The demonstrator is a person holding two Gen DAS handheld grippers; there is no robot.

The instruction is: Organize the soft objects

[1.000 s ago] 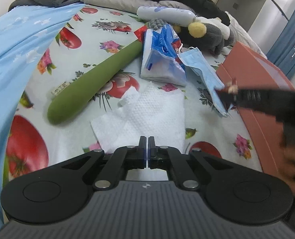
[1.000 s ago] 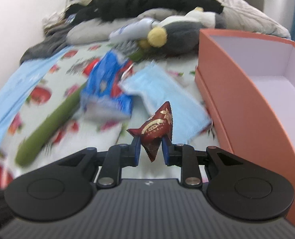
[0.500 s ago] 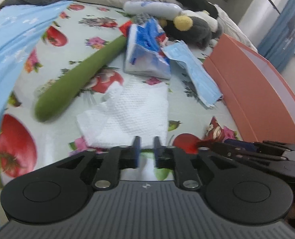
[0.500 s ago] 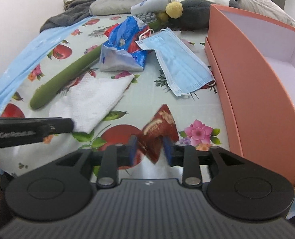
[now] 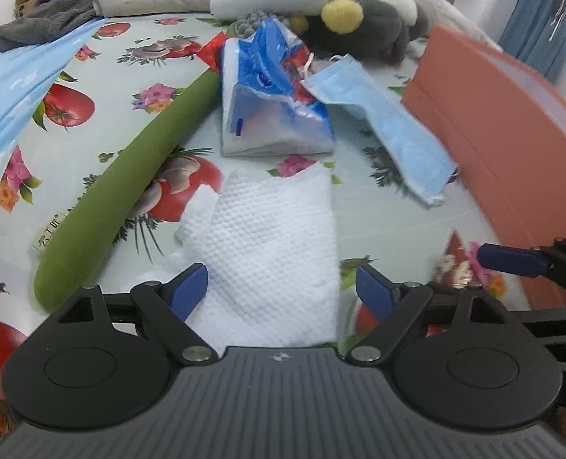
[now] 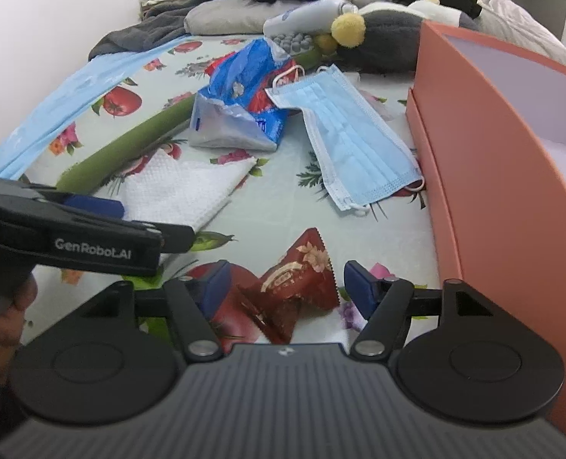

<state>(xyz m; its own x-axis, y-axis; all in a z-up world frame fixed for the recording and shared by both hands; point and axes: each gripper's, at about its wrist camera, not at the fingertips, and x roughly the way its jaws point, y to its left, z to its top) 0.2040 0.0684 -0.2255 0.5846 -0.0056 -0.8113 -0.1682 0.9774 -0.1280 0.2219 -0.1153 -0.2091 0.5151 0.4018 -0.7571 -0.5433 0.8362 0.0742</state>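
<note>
My left gripper (image 5: 281, 285) hangs low over a white paper towel (image 5: 271, 237) on the flowered bed sheet; its jaws are opening and stand wide, one on each side of the towel, not pressing it. My right gripper (image 6: 287, 281) is opening too. A dark red snack packet (image 6: 294, 279) lies on the sheet between its blue pads (image 6: 357, 287), free of both. The packet shows blurred in the left wrist view (image 5: 453, 258), beside the right gripper's blue pad (image 5: 510, 260). A blue face mask (image 6: 353, 135) and a blue tissue pack (image 6: 241, 103) lie further back.
An open orange box (image 6: 485, 176) stands along the right. A long green plush (image 5: 130, 179) lies to the left of the towel. A grey plush toy (image 5: 363, 19), a white tube and dark clothes crowd the far end. A hand (image 6: 4, 317) holds the left gripper.
Both grippers have opened. The right one brought the red packet down onto the sheet and let it go. The left one moved forward over the white towel.
</note>
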